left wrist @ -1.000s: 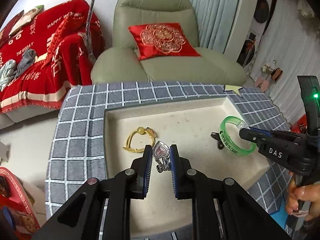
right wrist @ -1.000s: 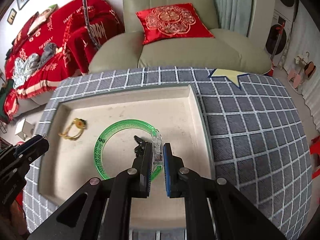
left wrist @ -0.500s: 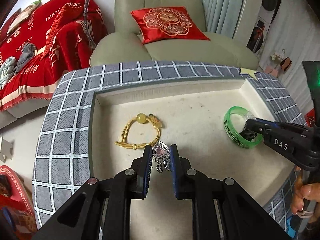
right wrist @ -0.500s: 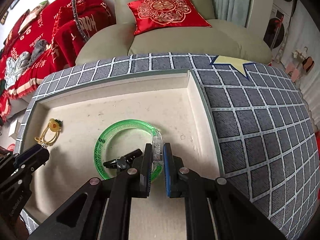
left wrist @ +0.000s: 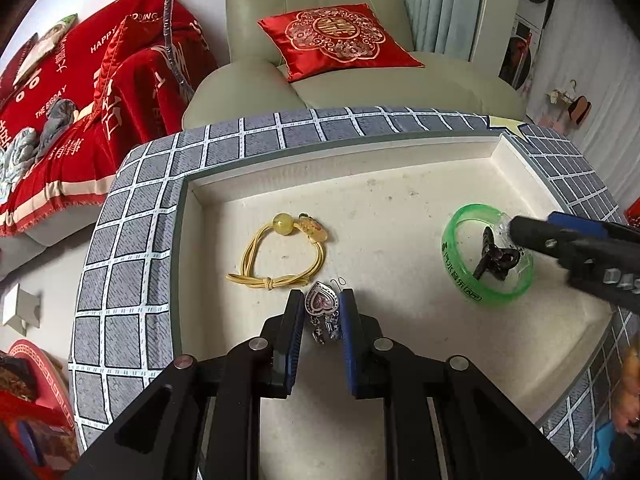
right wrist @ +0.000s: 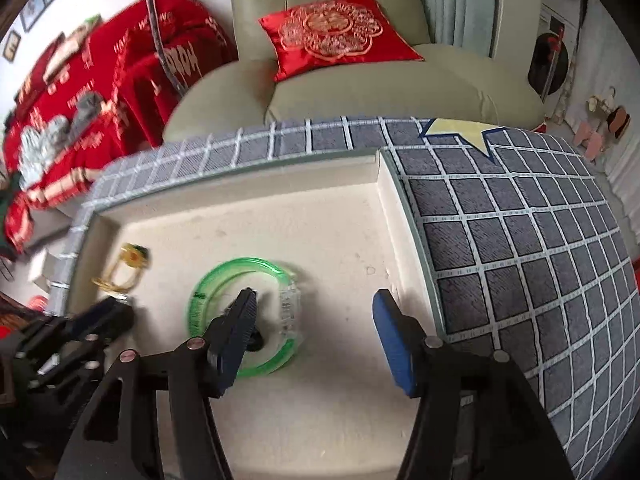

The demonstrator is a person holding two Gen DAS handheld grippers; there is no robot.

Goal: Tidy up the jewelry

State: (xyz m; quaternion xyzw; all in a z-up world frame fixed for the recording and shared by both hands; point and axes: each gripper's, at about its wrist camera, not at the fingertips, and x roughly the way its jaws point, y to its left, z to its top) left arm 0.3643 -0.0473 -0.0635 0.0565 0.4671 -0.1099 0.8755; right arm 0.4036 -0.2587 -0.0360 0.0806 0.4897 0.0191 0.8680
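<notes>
A heart-shaped silver earring [left wrist: 321,303] is pinched upright in the left gripper [left wrist: 322,310], apparently for setting beside the yellow cord bracelet [left wrist: 280,254] in the cream tray [left wrist: 400,200]. The right gripper [right wrist: 314,312] is spread wide over the green bangle [right wrist: 244,316] (a dark clip [left wrist: 494,258] lies inside it), which rests on the tray.

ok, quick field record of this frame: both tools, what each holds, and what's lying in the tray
left tool: shut on heart pendant, charms dangling between the fingers
right tool: open, holding nothing, jaws astride one side of the green bangle
tray: cream, shallow, set on a grey checked cloth
in tray: yellow cord bracelet with beads, left side; green bangle, right side
black hair clip: inside the bangle's ring
contact: bracelet and bangle apart
</notes>
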